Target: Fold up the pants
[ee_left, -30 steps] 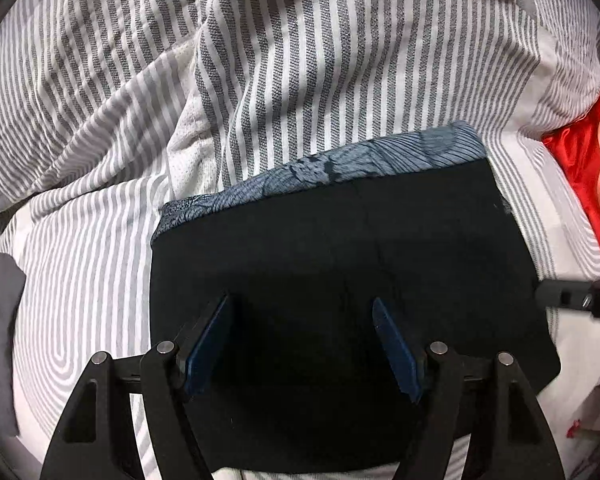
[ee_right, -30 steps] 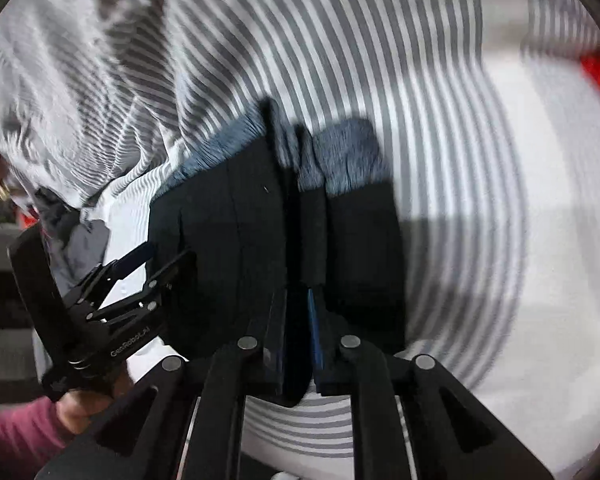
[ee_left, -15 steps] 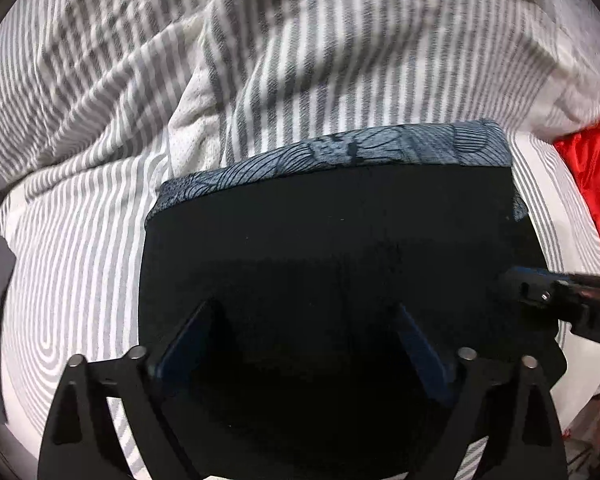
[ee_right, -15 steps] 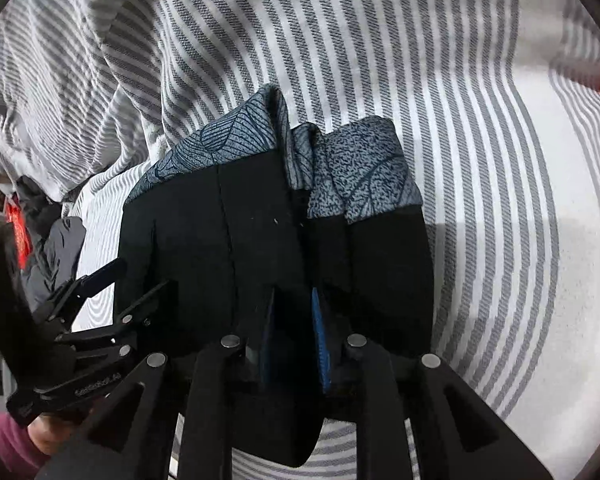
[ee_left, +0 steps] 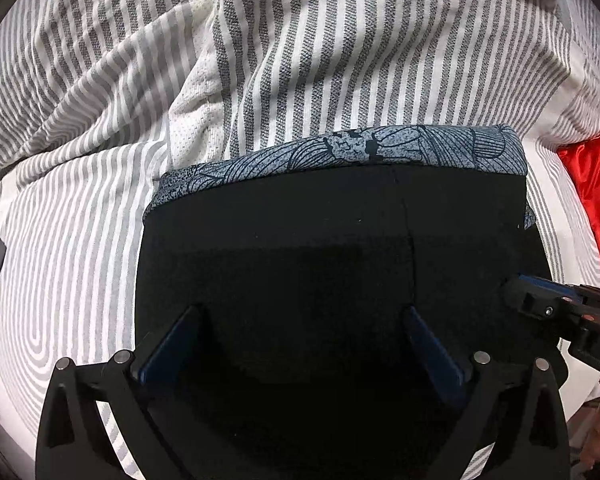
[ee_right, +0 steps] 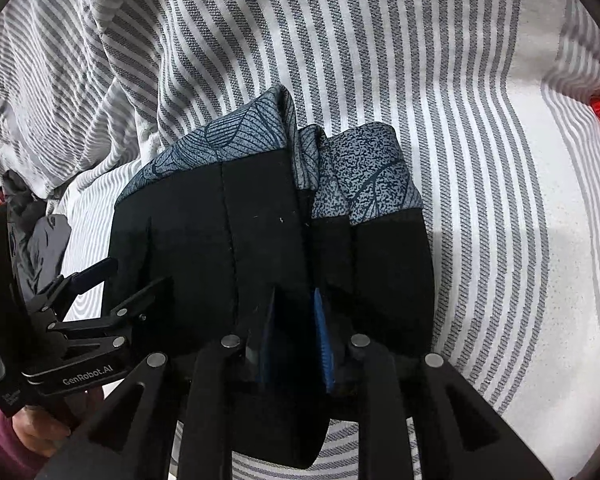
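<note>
The black pants point(ee_left: 320, 248) with a blue-grey leaf-print band point(ee_left: 380, 148) lie folded on the striped bed sheet point(ee_left: 80, 220). My left gripper point(ee_left: 300, 316) is open, its fingers spread over the near part of the pants. In the right wrist view the pants point(ee_right: 228, 240) show stacked layers, the print band point(ee_right: 364, 168) at the far end. My right gripper point(ee_right: 294, 300) is nearly closed, its fingers pinching the near edge of the black fabric. The left gripper point(ee_right: 132, 276) shows at the left there, and the right gripper's tip point(ee_left: 540, 300) shows in the left wrist view.
A rumpled striped duvet point(ee_left: 260, 40) is heaped behind the pants. A red embroidered cloth point(ee_left: 596, 200) lies at the right edge. A dark grey garment point(ee_right: 40, 240) lies to the left of the pants.
My left gripper has moved closer over the pants and its jaws have spread wider. My right gripper's jaws have parted slightly and it has come nearer the pants.
</note>
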A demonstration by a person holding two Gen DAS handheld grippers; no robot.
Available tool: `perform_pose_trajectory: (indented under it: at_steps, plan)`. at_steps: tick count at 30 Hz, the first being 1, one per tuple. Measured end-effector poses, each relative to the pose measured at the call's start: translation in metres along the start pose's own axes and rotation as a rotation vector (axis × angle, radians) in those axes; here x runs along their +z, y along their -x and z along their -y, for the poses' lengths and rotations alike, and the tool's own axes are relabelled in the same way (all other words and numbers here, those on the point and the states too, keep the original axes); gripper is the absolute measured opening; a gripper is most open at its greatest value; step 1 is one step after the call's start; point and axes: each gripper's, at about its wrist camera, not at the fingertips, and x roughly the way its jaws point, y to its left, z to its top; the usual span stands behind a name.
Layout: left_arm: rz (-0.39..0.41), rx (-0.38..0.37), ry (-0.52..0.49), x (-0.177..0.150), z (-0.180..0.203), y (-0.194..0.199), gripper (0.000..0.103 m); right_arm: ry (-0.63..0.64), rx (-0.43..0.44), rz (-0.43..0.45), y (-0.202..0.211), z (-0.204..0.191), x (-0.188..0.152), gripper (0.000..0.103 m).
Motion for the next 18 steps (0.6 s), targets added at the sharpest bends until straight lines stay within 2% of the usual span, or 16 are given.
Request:
perform_pose_trajectory:
  at_steps: [10, 12, 13, 14, 18]
  plan:
    - [0.004, -0.009, 0.027, -0.002, -0.005, 0.0, 0.102, -0.022, -0.004, 0.017, 0.002, 0.0, -0.003, 0.022]
    - [0.0, -0.008, 0.03, -0.002, -0.005, 0.0, 0.102, -0.033, 0.012, 0.015, 0.004, 0.0, -0.002, 0.028]
    - [-0.003, -0.01, 0.035, -0.002, -0.005, 0.0, 0.102, -0.036, 0.026, 0.012, 0.005, 0.0, -0.002, 0.037]
    - [-0.008, -0.01, 0.043, -0.001, -0.006, 0.0, 0.102, -0.034, 0.026, 0.009, 0.005, -0.002, -0.003, 0.041]
    - [-0.024, -0.011, 0.058, 0.002, -0.007, -0.001, 0.102, -0.008, -0.031, 0.001, 0.009, -0.01, -0.003, 0.045]
